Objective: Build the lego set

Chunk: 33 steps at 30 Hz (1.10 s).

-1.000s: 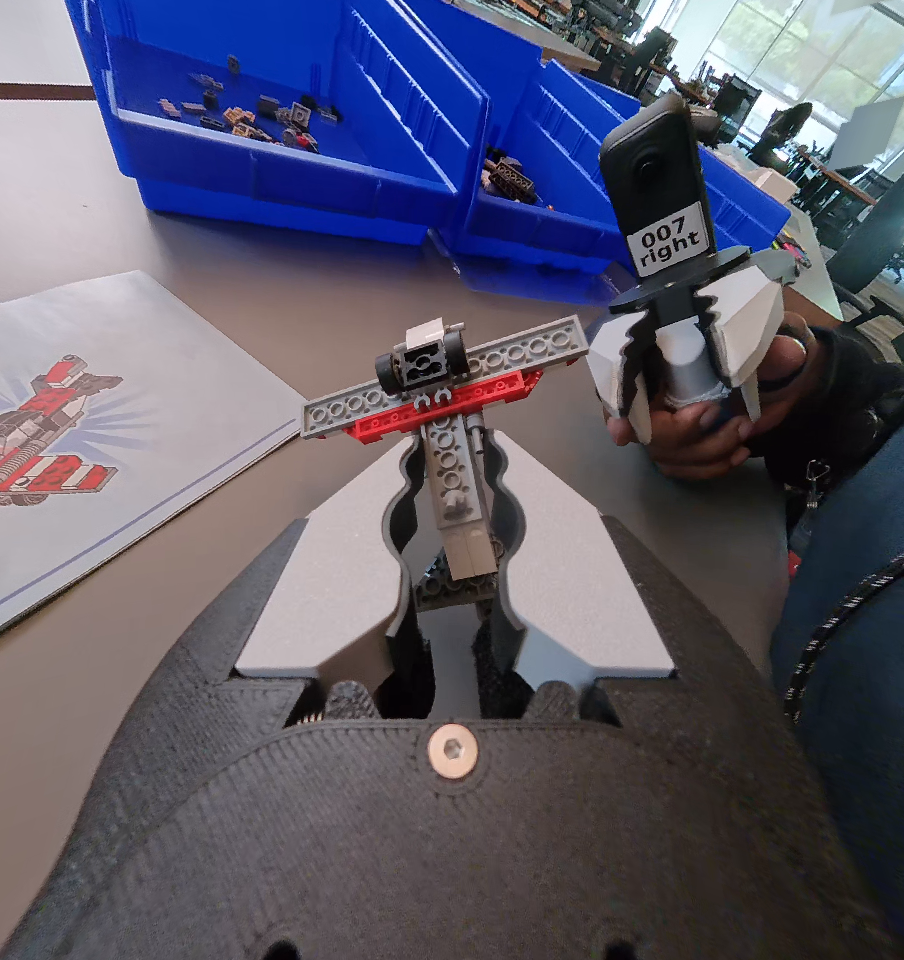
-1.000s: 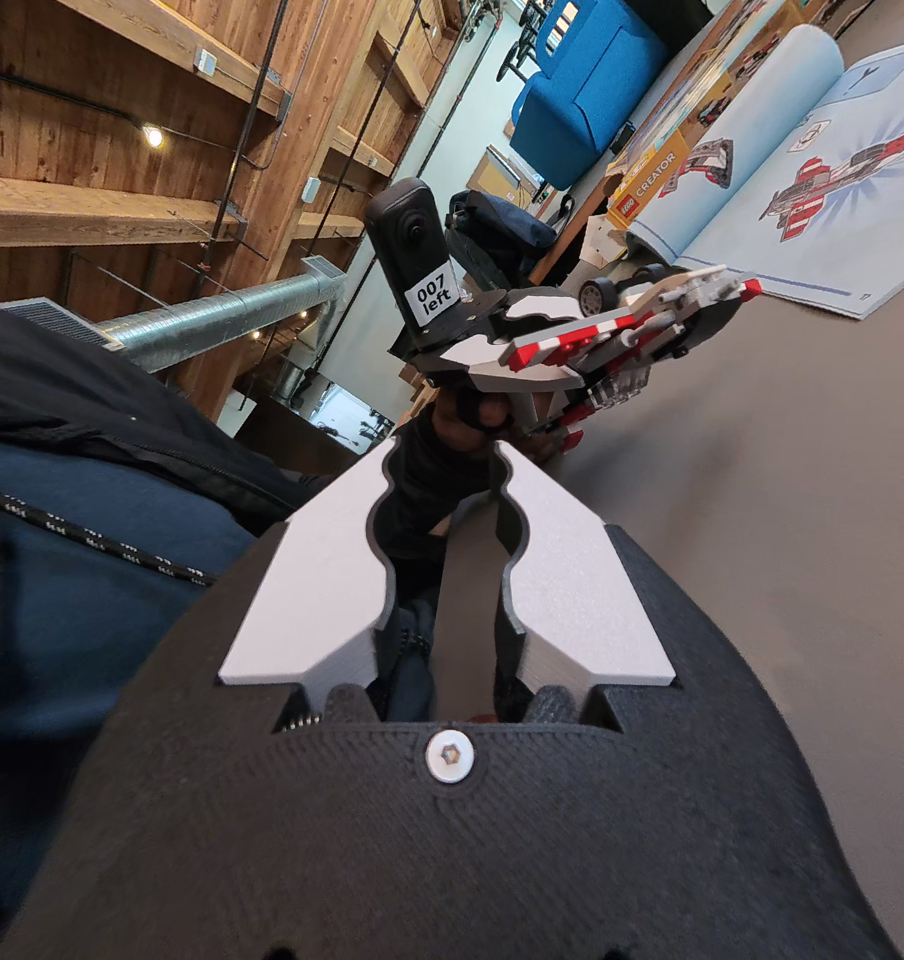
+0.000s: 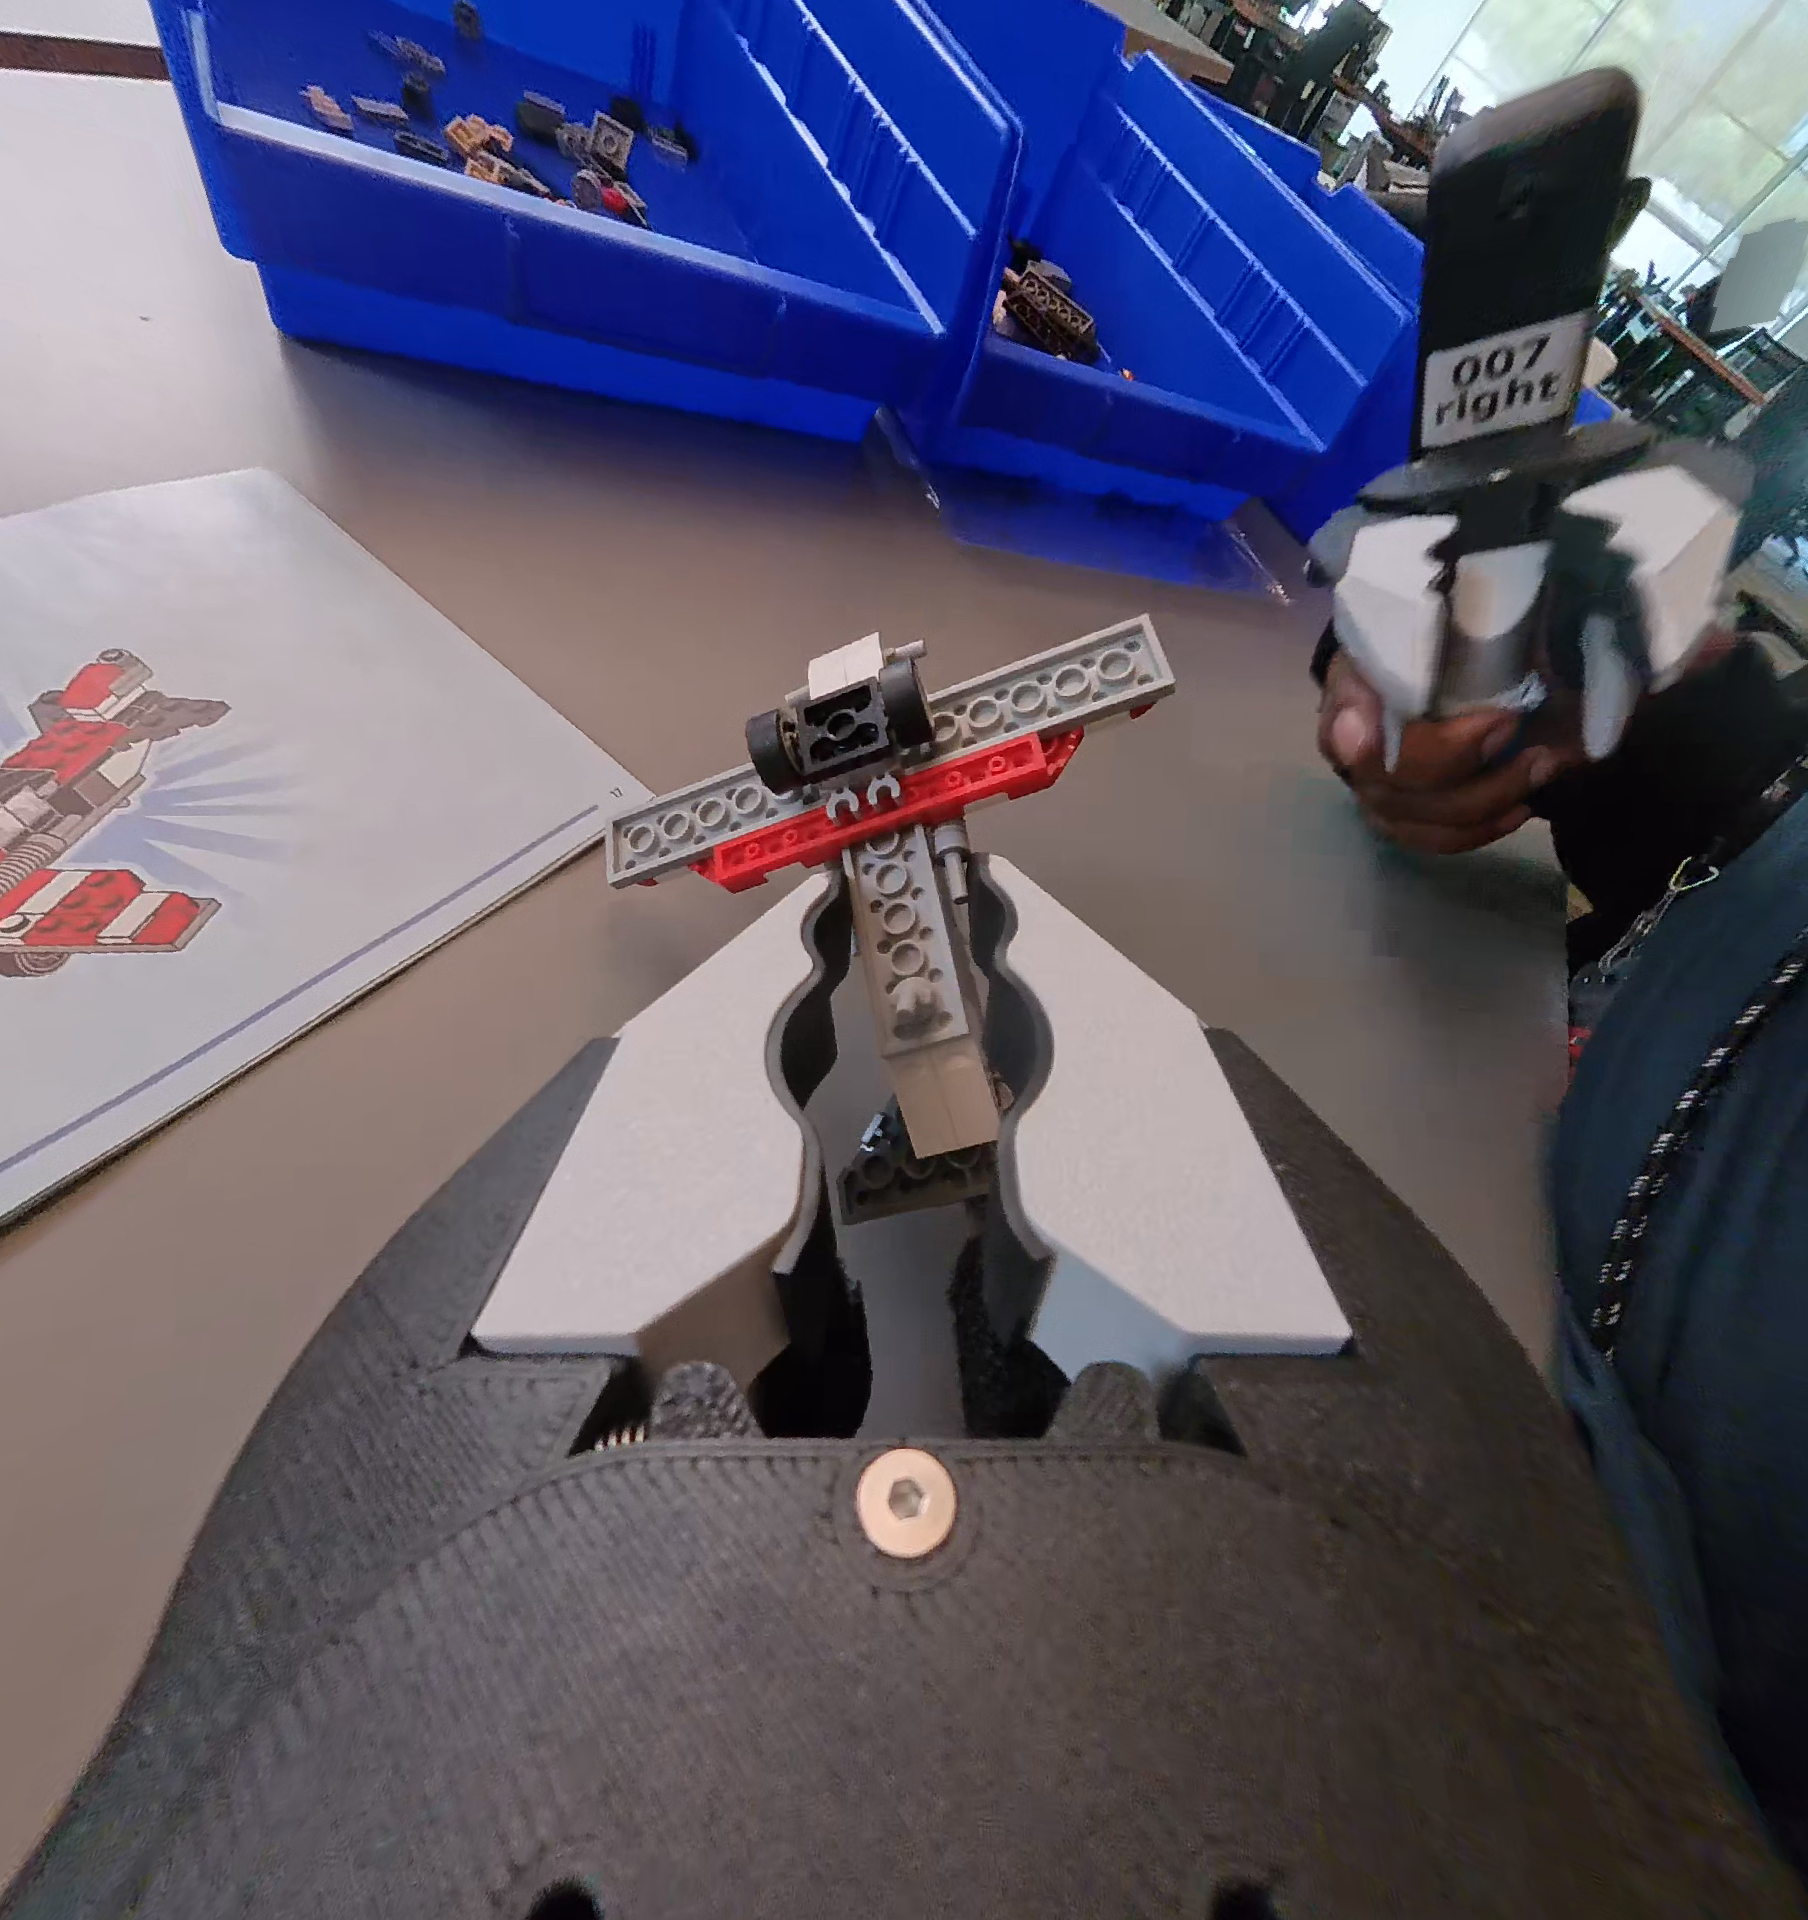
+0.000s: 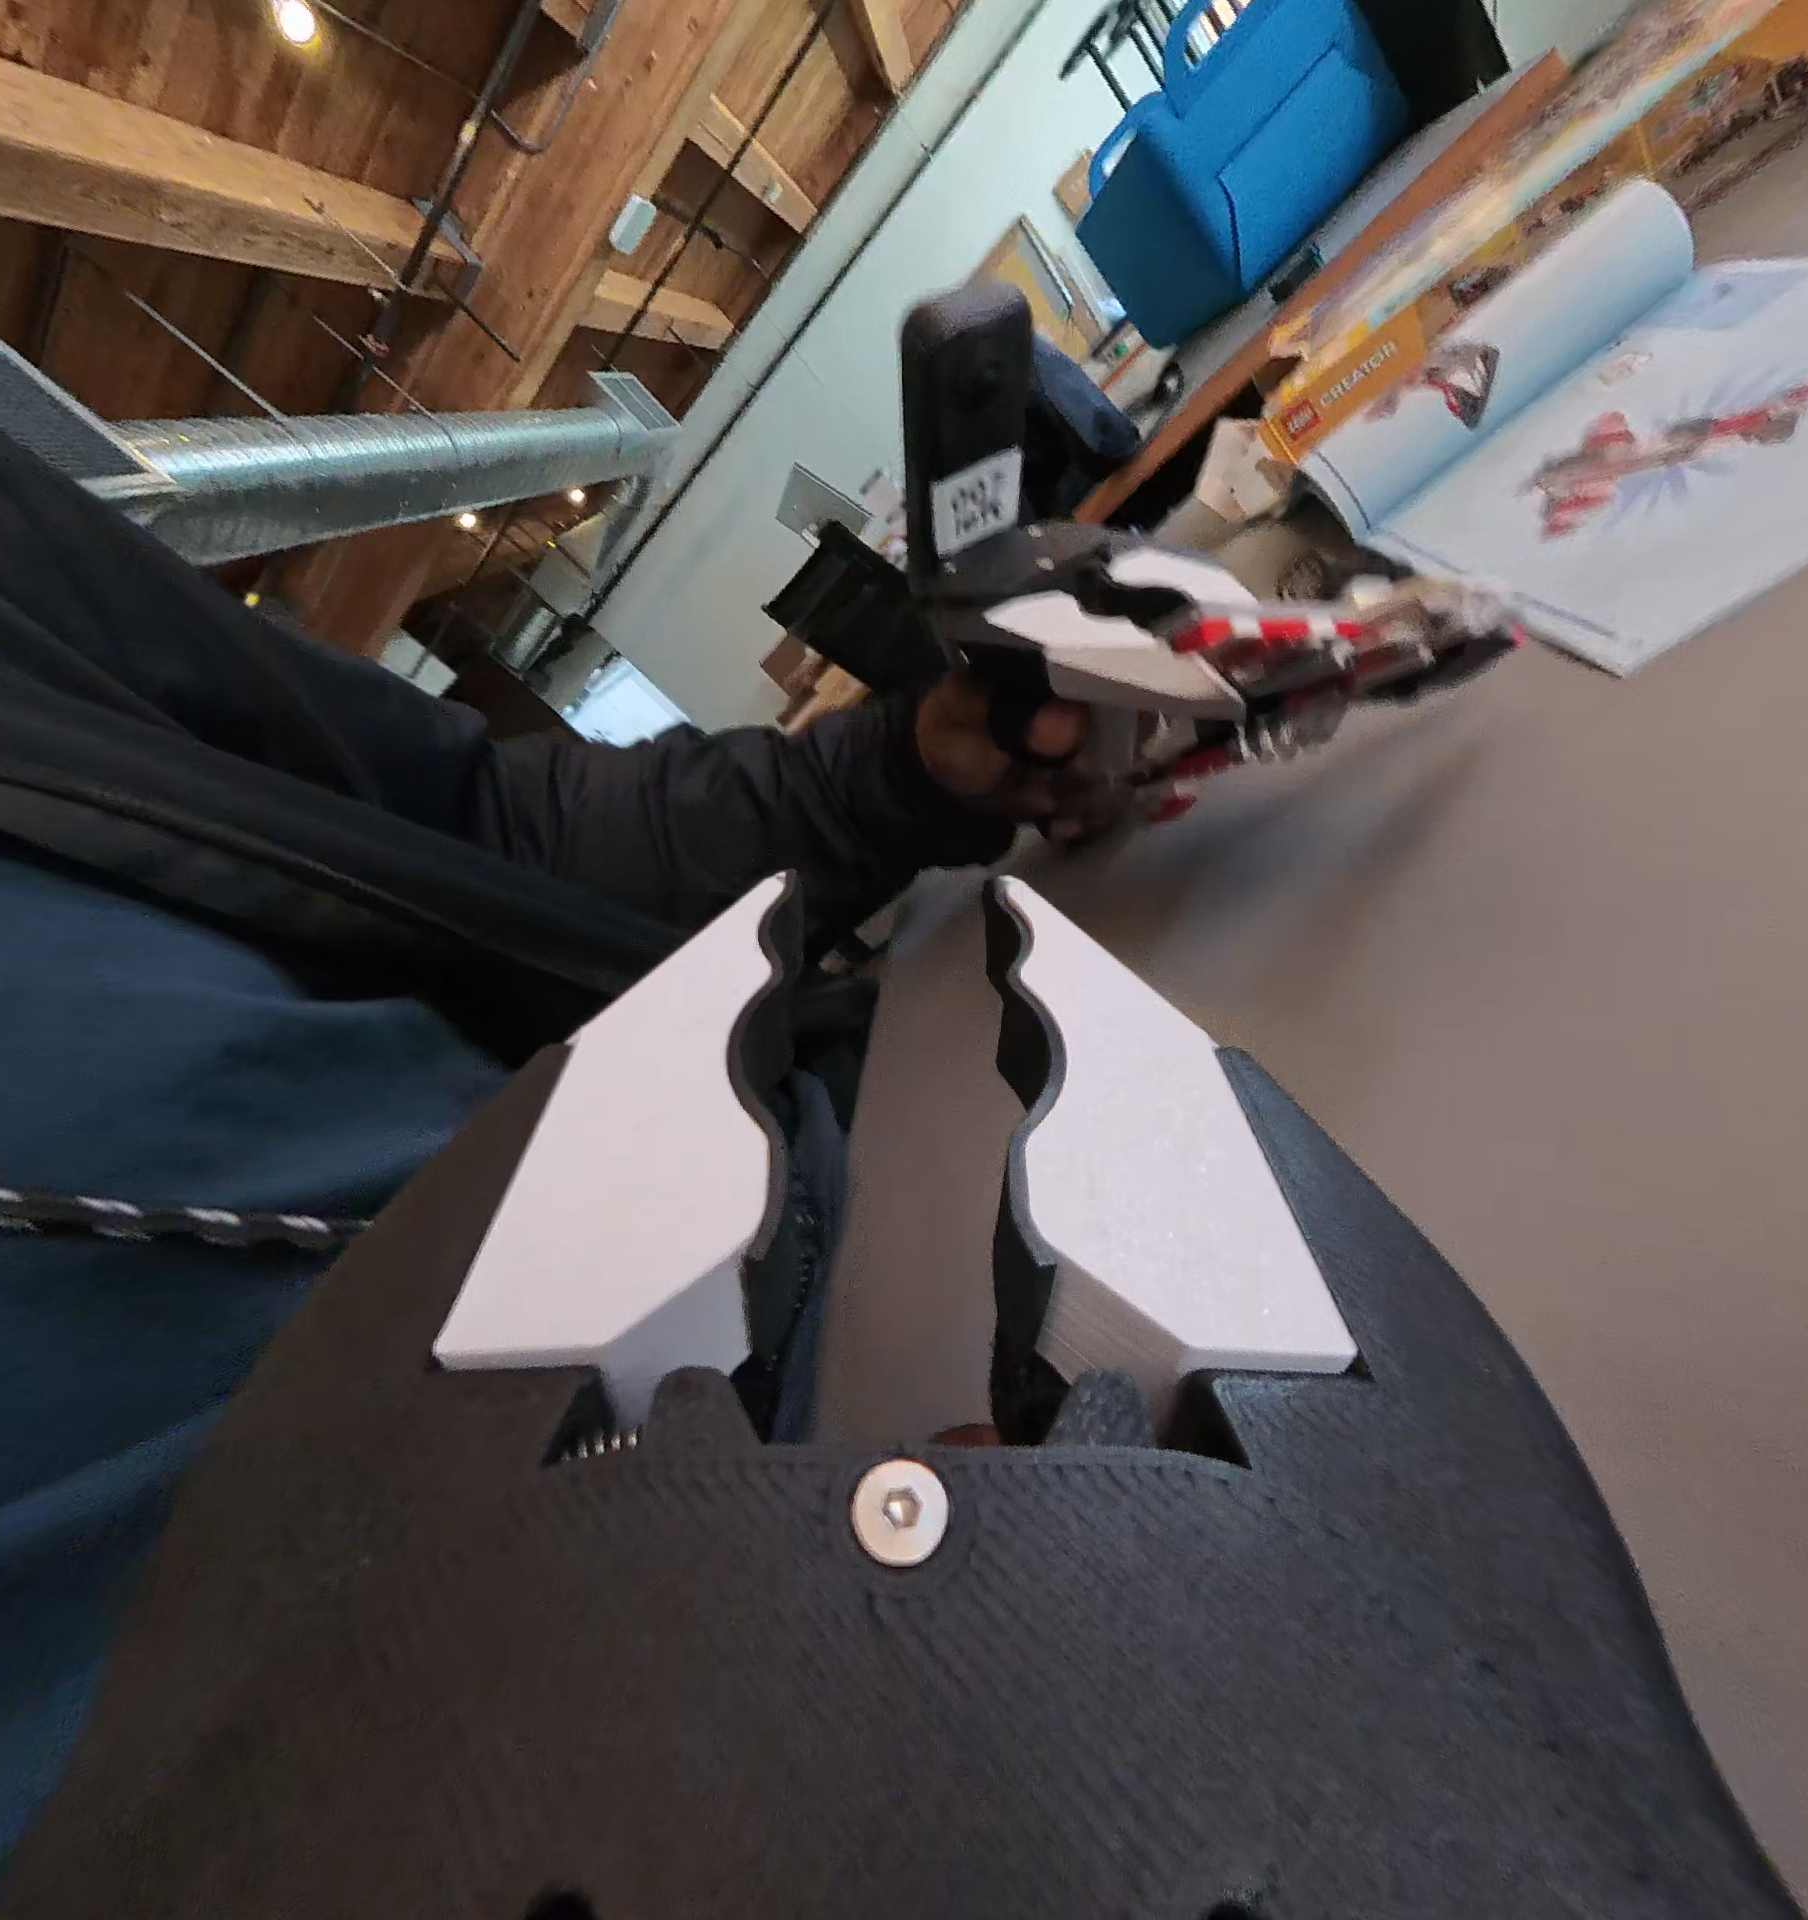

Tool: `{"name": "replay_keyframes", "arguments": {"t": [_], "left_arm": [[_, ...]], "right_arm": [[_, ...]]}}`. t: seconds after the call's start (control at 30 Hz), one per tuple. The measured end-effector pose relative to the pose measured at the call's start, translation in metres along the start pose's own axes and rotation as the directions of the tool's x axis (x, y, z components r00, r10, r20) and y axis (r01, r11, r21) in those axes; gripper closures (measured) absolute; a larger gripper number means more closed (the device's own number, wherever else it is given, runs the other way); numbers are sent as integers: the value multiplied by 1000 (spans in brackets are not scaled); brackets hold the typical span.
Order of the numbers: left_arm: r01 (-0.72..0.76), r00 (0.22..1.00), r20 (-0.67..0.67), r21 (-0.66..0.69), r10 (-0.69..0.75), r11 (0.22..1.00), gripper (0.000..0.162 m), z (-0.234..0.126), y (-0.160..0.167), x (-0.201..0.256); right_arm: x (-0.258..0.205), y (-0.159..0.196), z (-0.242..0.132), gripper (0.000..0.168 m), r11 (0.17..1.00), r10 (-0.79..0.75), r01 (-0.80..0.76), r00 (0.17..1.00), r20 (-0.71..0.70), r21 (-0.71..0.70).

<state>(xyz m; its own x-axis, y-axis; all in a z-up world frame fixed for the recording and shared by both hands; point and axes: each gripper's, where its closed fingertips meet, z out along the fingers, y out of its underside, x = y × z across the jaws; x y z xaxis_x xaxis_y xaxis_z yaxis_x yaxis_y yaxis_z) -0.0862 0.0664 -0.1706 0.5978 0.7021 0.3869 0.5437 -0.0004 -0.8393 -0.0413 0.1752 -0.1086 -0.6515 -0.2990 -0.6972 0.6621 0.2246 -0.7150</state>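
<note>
The grey-brown desk [image 3: 256, 343] carries blue bins [image 3: 588, 239] along its far edge, loose bricks lying in them. At the left lies an open instruction booklet [image 3: 287, 748], flat on the desk. The left tool [image 3: 910, 914] is clamped on the lego model [image 3: 889, 769], a grey and red plane held above the desk, with its wing crosswise beyond the fingertips and black wheels at the far end. To the right, the right tool [image 4: 889, 914] is held near the person's body with its fingers apart, gripping nothing.
</note>
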Motion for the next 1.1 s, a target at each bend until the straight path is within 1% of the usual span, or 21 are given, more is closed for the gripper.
{"name": "replay_keyframes", "arguments": {"t": [0.07,0.17,0.23,0.33,0.47,0.53,0.6,0.67,0.7,0.77,0.83,0.87,0.93,0.97,1.0,1.03,1.1], "left_arm": [[3,1000,-1,2,-3,1000,140,0,0,0],[-3,1000,4,-4,3,1000,140,0,1,0],[-1,1000,-4,-18,0,1000,140,2,2,0],[-2,1000,-9,-32,2,999,139,3,4,1],[-18,1000,-10,-47,17,999,139,5,6,2],[-24,1000,-21,-53,23,998,139,5,7,4],[-27,999,-28,-49,25,998,140,5,6,5],[-36,999,-32,-32,35,999,140,3,4,7],[-43,999,-32,-23,42,999,140,2,3,8],[-61,997,-37,-6,61,998,140,0,1,10],[-78,996,-45,8,78,997,140,-2,0,13],[-82,995,-48,13,83,997,140,-2,0,14],[-86,994,-60,17,87,996,140,-3,0,16],[-88,993,-71,15,89,996,140,-3,0,18],[-89,992,-87,9,89,996,140,-2,1,20],[-88,991,-104,-1,88,996,140,-2,2,21],[-91,988,-128,-24,87,996,140,0,5,24]], "right_arm": [[16,16,-6,131,997,39,-43,997,-69,-64],[10,2,-11,131,997,-74,73,992,-99,-10],[9,2,-12,131,998,-55,55,994,-92,2],[14,12,-12,130,1000,-4,1,995,-98,-31],[12,9,-12,130,999,-44,42,994,-104,-20],[9,4,-12,131,998,-66,66,992,-104,-1],[-2,-11,-15,131,991,-118,124,988,-99,54],[-24,-31,-27,132,972,-189,201,977,-103,125],[-37,-35,-39,133,961,-232,245,967,-108,132],[-55,-37,-80,136,932,-324,347,927,-192,105],[-61,-35,-142,138,913,-377,408,859,-346,20],[-62,-36,-180,138,908,-390,416,808,-442,-41],[-63,-39,-260,141,896,-432,390,653,-622,-214],[-58,-37,-300,142,881,-471,341,559,-683,-329],[-50,-32,-336,143,858,-512,256,490,-706,-444],[-42,-22,-364,144,828,-537,146,481,-693,-541],[-28,0,-397,146,732,-546,-40,563,-621,-680]]}}
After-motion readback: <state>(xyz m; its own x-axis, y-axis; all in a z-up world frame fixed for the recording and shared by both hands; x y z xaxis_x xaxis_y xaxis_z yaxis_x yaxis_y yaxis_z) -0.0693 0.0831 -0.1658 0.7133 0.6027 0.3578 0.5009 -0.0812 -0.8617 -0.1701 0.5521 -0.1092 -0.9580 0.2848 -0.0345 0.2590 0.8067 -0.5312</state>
